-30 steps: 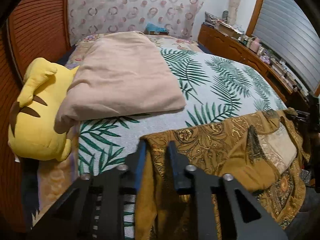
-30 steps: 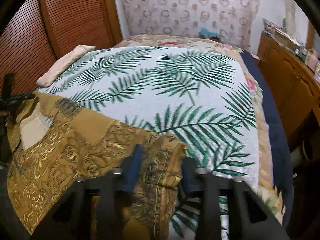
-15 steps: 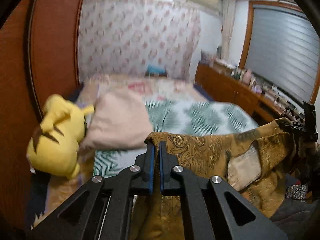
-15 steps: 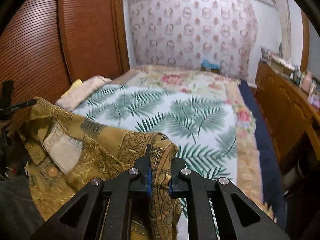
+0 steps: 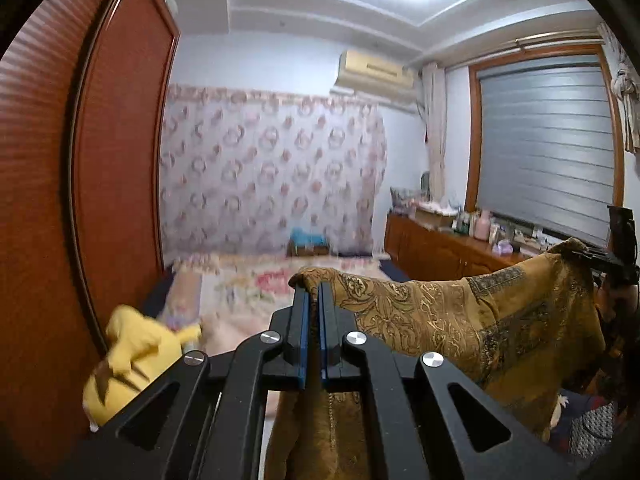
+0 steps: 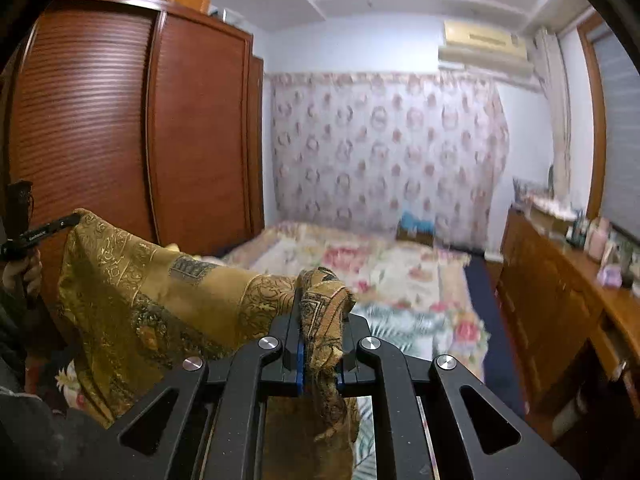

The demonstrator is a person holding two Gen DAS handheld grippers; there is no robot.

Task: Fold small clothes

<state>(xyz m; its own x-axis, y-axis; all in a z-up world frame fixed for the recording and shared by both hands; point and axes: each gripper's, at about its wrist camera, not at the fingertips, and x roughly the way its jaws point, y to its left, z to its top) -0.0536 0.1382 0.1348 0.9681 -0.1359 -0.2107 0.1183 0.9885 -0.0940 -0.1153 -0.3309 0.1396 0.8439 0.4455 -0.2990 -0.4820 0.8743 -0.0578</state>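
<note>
Both grippers are held level above the bed's [image 6: 400, 264] near edge, the left gripper [image 5: 313, 292] and right gripper [image 6: 320, 300] each clamped on a corner of the mustard patterned garment [image 5: 460, 320] stretched between them in the air.

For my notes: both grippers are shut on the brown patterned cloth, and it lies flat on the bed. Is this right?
Not quite. Both the left gripper and the right gripper are shut on the cloth, but it hangs lifted between them above the bed, as both wrist views show.
</note>
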